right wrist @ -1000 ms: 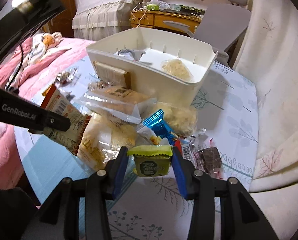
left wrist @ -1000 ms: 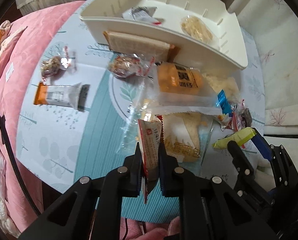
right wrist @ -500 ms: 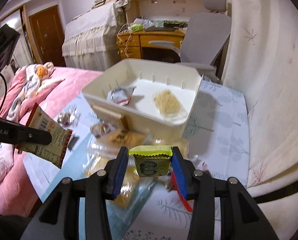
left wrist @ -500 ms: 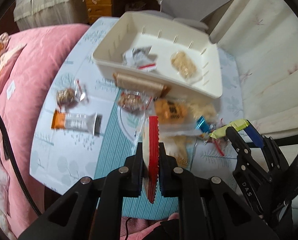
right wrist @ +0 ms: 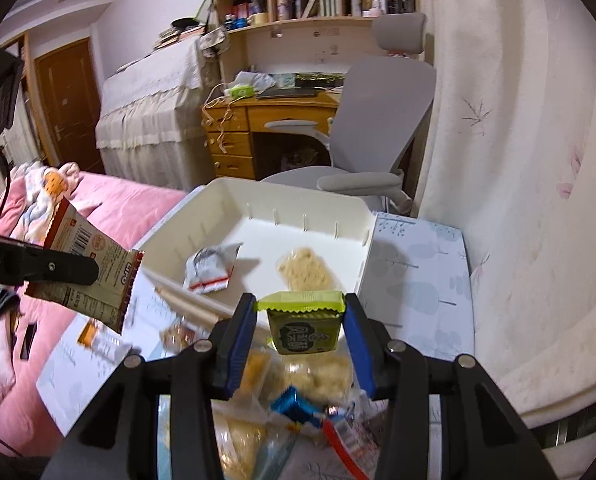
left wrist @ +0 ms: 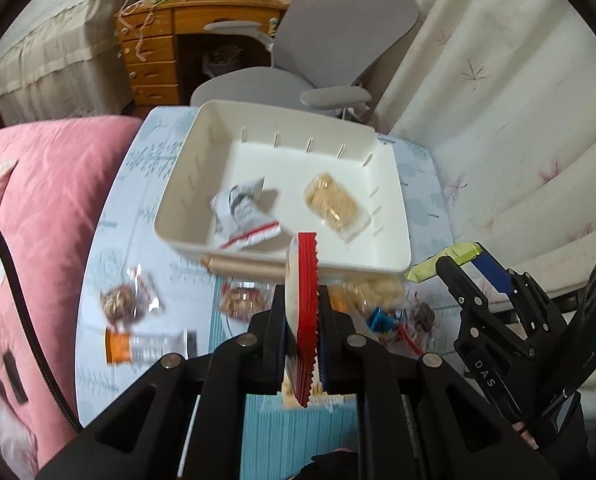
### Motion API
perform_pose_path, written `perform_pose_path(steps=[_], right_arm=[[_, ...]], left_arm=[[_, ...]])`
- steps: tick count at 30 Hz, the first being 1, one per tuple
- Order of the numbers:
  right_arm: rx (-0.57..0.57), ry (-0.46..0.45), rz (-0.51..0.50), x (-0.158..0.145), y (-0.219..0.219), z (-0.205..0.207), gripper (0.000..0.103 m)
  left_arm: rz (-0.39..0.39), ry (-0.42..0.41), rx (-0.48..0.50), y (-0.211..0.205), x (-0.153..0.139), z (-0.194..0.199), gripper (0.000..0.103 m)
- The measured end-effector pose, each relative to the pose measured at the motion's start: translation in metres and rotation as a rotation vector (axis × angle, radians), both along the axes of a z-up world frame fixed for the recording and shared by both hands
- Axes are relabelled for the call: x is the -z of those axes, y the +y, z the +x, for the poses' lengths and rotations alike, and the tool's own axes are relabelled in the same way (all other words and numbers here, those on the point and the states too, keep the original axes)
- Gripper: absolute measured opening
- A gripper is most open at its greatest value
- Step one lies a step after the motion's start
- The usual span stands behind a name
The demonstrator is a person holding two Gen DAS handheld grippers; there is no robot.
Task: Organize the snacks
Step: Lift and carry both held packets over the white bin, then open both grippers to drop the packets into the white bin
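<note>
You are carrying two snacks to the bin (left wrist: 201, 152), which sits at the far end of the desk (left wrist: 137, 216). Your left gripper (left wrist: 304, 312) has its fingers shut tight on a red packet (left wrist: 306, 280), just short of the bin's near wall. Your right gripper (right wrist: 301, 322) squeezes a green packet (right wrist: 304, 326) there too. Next, move each one over the bin, beside the two snacks inside, and let go.

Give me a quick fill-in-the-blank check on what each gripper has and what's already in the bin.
1. The left gripper is shut on a packet with a ____ serrated edge.
2. The right gripper holds a ____ packet.
3. The white bin holds ____ snacks.
4. The orange-ended bar lies ____ the bin.

Missing words: red; green; two; outside
</note>
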State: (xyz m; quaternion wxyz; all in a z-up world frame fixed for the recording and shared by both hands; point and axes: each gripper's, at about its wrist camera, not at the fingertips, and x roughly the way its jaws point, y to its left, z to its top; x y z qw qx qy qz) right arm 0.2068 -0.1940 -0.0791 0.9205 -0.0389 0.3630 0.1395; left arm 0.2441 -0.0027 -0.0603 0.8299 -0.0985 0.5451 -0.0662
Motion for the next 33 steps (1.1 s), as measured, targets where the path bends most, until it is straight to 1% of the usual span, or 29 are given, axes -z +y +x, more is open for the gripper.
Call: perform_pose_path(steps=[3,8,11,14,16,18,19,20,22,26,29,33], right_arm=[[0.038,0.001,-0.003,0.001,0.005,0.014,0.044],[0.105,0.015,0.037,0.007,0.007,0.034,0.044],[0.147,0.024,0.060,0.013,0.008,0.046,0.044],[0.190,0.040,0.061,0.022,0.008,0.058,0.044],[0.223,0.048,0.065,0.026,0.007,0.064,0.044],[0.264,0.066,0.086,0.031,0.005,0.070,0.045],[0.278,0.079,0.094,0.033,0.004,0.072,0.045],[0.296,0.104,0.106,0.036,0.002,0.075,0.046],[0.331,0.147,0.138,0.041,-0.003,0.078,0.050],[0.377,0.159,0.171,0.042,-0.010,0.072,0.058],[0.391,0.154,0.169,0.038,-0.014,0.065,0.059],[0.407,0.136,0.156,0.030,-0.020,0.052,0.059]], left_arm=[[-0.014,-0.024,0.044,0.005,0.003,0.017,0.010],[-0.042,-0.087,0.125,0.008,0.018,0.041,0.010],[-0.069,-0.089,0.161,0.008,0.035,0.056,0.010],[-0.090,-0.087,0.196,0.006,0.050,0.068,0.010],[-0.091,-0.094,0.204,0.005,0.058,0.076,0.010],[-0.110,-0.094,0.215,0.007,0.063,0.082,0.011],[-0.119,-0.091,0.218,0.007,0.065,0.084,0.019],[-0.122,-0.089,0.218,0.008,0.066,0.085,0.036],[-0.102,-0.082,0.206,0.008,0.067,0.085,0.054],[-0.097,-0.091,0.214,0.011,0.062,0.077,0.055],[-0.077,-0.098,0.209,0.013,0.058,0.069,0.061],[-0.081,-0.094,0.189,0.016,0.055,0.055,0.063]])
